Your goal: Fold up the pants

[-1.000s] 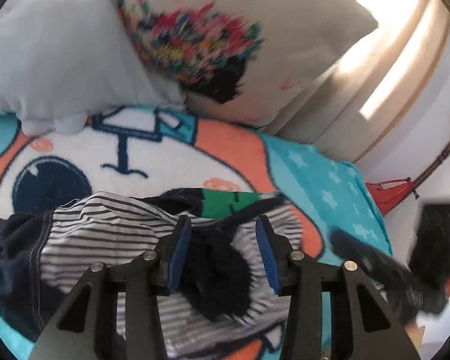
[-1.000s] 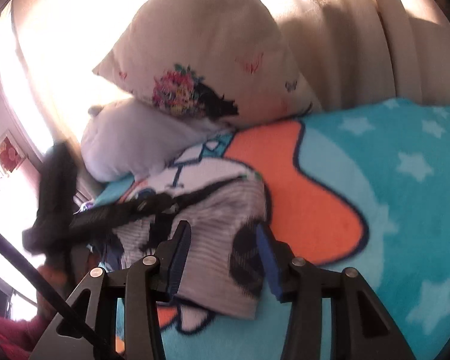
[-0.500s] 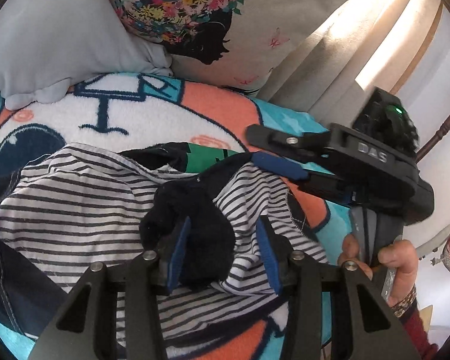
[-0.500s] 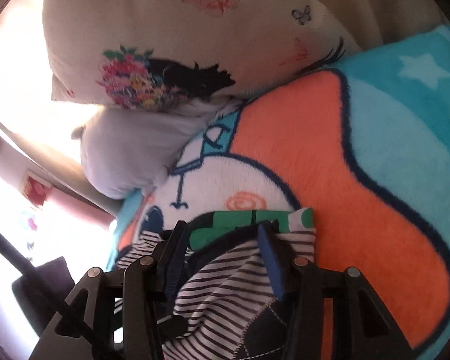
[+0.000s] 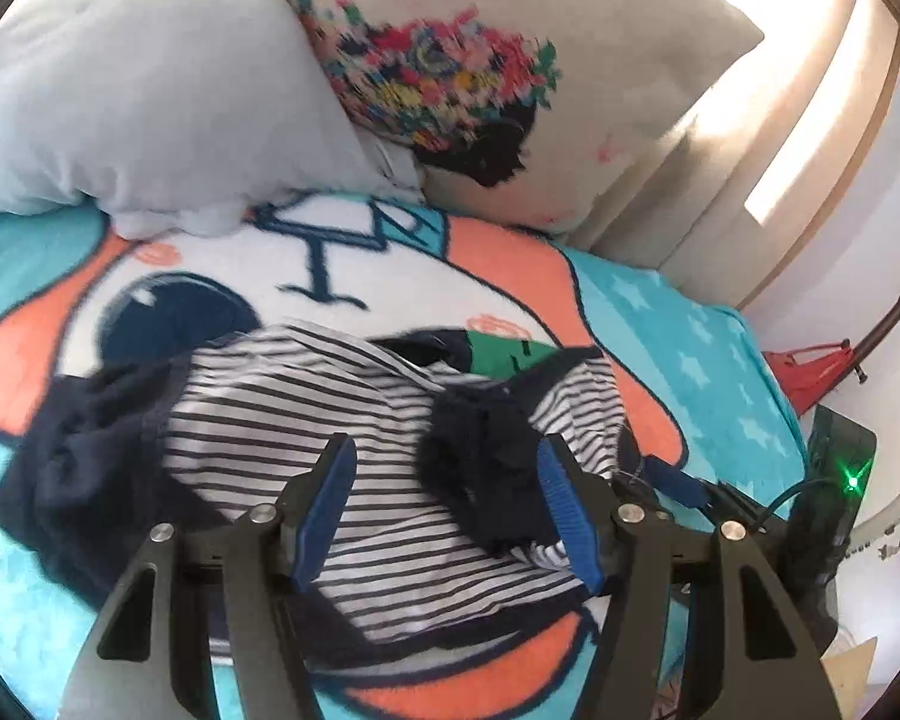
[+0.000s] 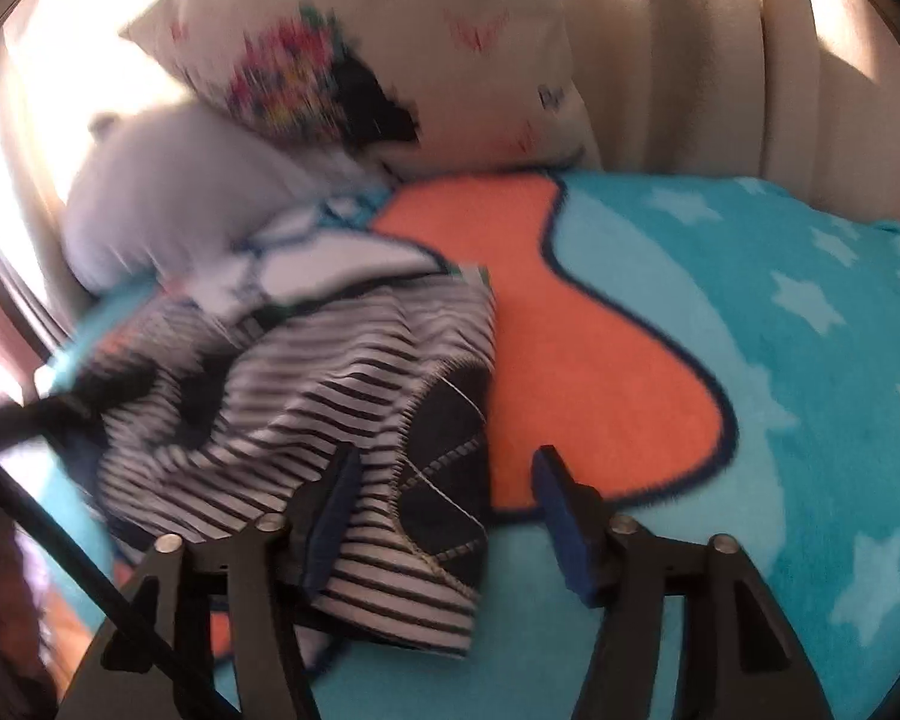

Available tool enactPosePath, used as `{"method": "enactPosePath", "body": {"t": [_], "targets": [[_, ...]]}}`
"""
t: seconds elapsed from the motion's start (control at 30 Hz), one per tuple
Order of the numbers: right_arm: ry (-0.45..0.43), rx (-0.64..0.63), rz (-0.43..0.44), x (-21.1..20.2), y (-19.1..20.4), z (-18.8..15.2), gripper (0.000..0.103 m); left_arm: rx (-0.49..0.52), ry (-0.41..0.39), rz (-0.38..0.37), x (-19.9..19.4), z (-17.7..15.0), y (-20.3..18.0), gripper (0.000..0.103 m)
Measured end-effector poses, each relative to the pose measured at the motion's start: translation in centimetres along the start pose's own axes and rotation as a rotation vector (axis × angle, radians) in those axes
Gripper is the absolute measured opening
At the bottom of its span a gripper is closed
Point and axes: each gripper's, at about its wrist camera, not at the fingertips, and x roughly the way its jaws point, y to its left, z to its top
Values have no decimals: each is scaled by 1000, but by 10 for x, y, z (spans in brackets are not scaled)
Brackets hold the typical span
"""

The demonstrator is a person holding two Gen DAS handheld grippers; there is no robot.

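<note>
Striped pants [image 5: 390,480] lie bunched on cartoon blanket [image 6: 750,360]. Left gripper [image 5: 444,504] jaws just opening, fabric between, unpressed. Right gripper [image 6: 444,504] likewise opening, pants' edge beside its left pad.

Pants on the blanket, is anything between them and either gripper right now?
Nothing visible. The striped pants lie on the blanket directly under both grippers. The left gripper and right gripper have just been opening their jaws, with pants fabric between them unpinched. The pillows sit farther back.

Striped pants [image 5: 354,456] with navy patches — bunched, crumpled on the cartoon blanket [image 5: 690,348]
</note>
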Motion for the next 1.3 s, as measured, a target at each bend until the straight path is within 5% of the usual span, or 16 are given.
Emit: {"method": "enactPosePath", "body": {"t": [0.27,0.43,0.67,0.97,1.3], "targets": [[-138,13,41,-47,7,11,74,-69,-171,190,-68,2,50,76],[-164,-22,137,-58,37,12,75,-187,-182,232,-86,-1,98,77],[-106,-210,287,-41,109,-1,75,-267,-128,216,-78,-10,136,77],[-37,-371,378,-7,178,-15,75,-355,-24,91,-45,-11,167,78],[-1,-402,373,32,230,-18,77,-342,10,-25,-40,0,171,78]]}}
